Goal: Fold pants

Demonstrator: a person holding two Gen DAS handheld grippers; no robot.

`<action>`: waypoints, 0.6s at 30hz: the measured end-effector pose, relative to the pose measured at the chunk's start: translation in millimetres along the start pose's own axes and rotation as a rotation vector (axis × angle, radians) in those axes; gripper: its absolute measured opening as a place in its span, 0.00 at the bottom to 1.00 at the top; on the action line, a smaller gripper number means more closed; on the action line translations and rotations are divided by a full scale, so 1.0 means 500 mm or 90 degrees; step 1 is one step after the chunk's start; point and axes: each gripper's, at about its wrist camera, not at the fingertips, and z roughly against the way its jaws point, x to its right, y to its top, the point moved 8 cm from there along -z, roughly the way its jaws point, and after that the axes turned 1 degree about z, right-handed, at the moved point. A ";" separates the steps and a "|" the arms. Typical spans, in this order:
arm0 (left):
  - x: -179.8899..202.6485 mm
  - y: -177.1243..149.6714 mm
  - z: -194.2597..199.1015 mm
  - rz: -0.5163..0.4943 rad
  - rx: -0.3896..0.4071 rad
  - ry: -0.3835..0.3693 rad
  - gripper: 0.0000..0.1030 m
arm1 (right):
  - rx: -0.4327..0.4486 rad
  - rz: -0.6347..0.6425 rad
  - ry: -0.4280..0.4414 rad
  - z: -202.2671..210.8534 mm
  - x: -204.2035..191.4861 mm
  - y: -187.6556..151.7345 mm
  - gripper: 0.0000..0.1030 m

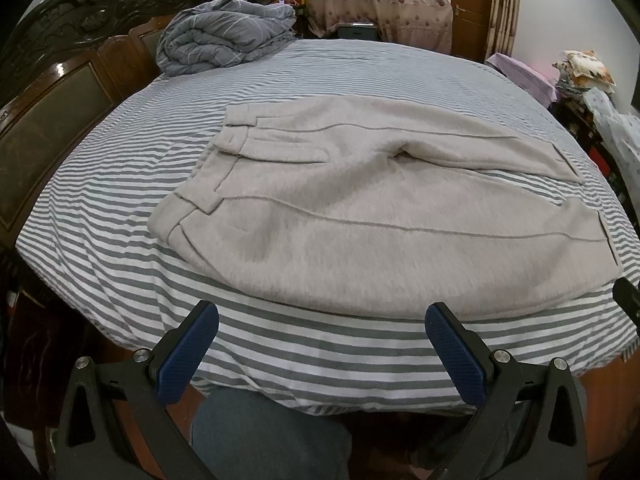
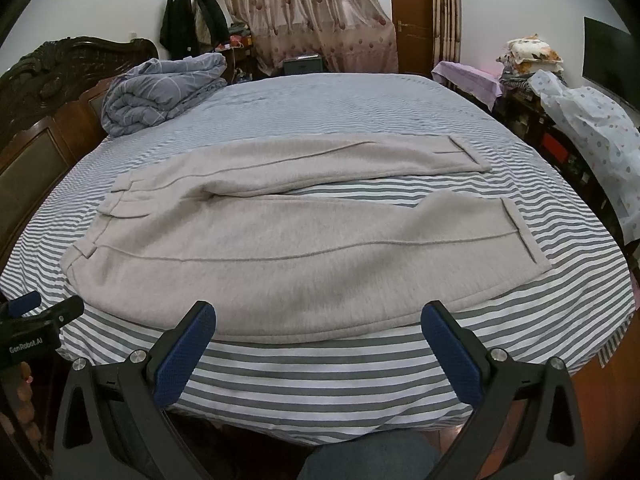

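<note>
Light grey pants (image 1: 360,216) lie flat and unfolded on the striped bed, waistband to the left, both legs spread apart toward the right. They also show in the right wrist view (image 2: 280,240). My left gripper (image 1: 322,316) is open and empty, hovering just short of the pants' near edge, toward the waistband half. My right gripper (image 2: 318,316) is open and empty, just short of the near leg's edge. The left gripper's body also shows at the left edge of the right wrist view (image 2: 36,320).
The grey-and-white striped bed sheet (image 1: 120,240) covers the bed. A folded grey quilt (image 1: 224,36) sits at the far left corner by the dark wooden headboard (image 1: 60,92). Cluttered furniture with pillows and bags (image 2: 560,92) stands along the right side.
</note>
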 end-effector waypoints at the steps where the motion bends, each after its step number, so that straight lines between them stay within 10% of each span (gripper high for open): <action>1: -0.003 0.003 -0.003 0.002 0.000 0.002 0.99 | -0.003 0.000 0.002 -0.004 0.002 0.004 0.99; 18: -0.192 0.227 -0.083 0.071 0.050 0.021 0.99 | -0.049 -0.017 0.065 -0.100 0.015 0.089 0.99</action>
